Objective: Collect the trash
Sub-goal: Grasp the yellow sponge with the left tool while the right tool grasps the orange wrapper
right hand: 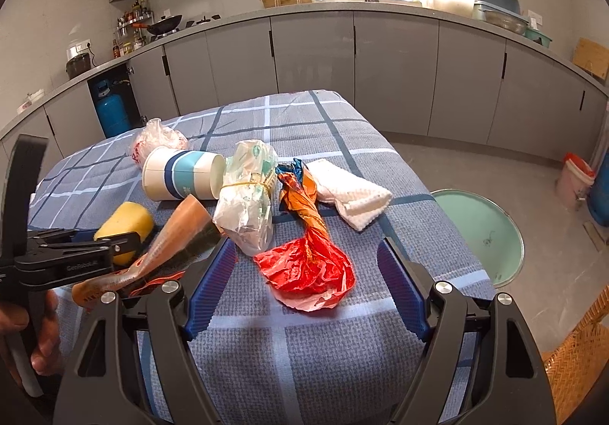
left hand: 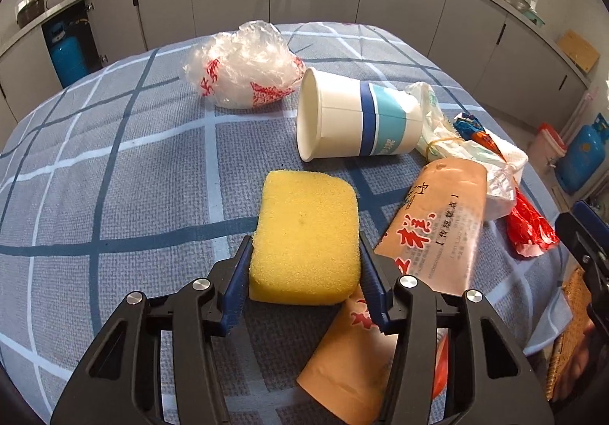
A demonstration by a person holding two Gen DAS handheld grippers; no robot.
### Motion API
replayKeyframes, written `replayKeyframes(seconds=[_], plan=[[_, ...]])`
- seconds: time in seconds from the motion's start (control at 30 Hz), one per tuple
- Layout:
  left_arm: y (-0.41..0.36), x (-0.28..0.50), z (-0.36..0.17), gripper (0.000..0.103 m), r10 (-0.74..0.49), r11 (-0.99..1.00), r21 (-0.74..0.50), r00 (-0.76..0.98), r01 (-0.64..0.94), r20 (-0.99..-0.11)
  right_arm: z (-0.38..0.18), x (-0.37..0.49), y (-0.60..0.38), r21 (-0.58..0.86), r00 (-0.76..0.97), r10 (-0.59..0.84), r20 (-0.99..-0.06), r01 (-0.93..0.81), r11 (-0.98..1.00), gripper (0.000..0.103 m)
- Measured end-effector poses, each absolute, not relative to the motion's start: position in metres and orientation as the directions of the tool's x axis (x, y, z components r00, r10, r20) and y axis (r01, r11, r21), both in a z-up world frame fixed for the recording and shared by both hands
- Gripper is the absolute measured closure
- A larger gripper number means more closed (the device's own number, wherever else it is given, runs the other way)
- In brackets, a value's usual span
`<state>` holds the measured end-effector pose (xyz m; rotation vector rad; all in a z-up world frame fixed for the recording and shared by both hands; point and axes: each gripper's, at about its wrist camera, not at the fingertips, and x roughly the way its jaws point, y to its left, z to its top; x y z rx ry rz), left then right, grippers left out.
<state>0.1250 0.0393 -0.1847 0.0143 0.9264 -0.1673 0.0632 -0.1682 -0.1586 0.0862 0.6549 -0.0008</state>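
A table under a blue-grey checked cloth (right hand: 289,356) is carrying the litter. Largest among it, a white paper cup with blue and teal bands (left hand: 354,116) is lying on its side, its long axis running across the left wrist view, its open mouth facing left there. Beyond it a crumpled clear plastic bag with red print (left hand: 243,67) is resting. A tan printed paper sleeve (left hand: 437,227) is lying just beside the sponge, its lower end passing under the left gripper's finger. A clear bag bundle bound by a rubber band (right hand: 247,196), a folded white cloth (right hand: 354,196) and a twisted orange-and-red foil wrapper (right hand: 308,253) are crowding the right side.

The yellow rectangular foam sponge (left hand: 304,238) is lying near the table's front, its long axis pointing away from the camera. The left gripper (left hand: 304,284) is clamping it, blue pads pressing both long sides; the sponge's near end is partly hidden behind the fingers.

The right gripper (right hand: 304,284) is hovering with jaws spread wide, the red end of the wrapper lying between them, untouched. A hand (right hand: 42,333) is cut off at the frame edge.
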Motion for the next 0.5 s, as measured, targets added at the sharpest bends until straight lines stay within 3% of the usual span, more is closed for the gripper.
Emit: replayKeyframes(seconds=[0.1,0.23,0.37,0.43,0.5], plan=[[0.042,0.12,-0.177,0.051,-0.115,0.99,-0.038,0.617,0.137,-0.779,-0.163,0.07,-0.173,0.076,0.784,0.018,-0.621,0.038,0.996,0.029],[0.046,0.113,-0.164,0.051,-0.076,0.993,0.001,0.671,0.114,-0.738,-0.17,0.08,-0.178,0.094,0.759,0.032,-0.651,0.039,0.995,0.048],[0.045,0.111,-0.158,0.051,-0.069,0.993,0.014,0.686,0.115,-0.724,-0.177,0.089,-0.181,0.091,0.734,0.032,-0.679,0.042,0.995,0.051],[0.042,0.109,-0.157,0.051,-0.068,0.992,0.023,0.691,0.121,-0.72,-0.183,0.092,-0.183,0.103,0.714,0.041,-0.699,0.044,0.994,0.061],[0.04,0.108,-0.155,0.051,-0.068,0.992,0.028,0.695,0.126,-0.716,-0.191,0.094,-0.183,0.115,0.691,0.06,-0.721,0.035,0.993,0.065]])
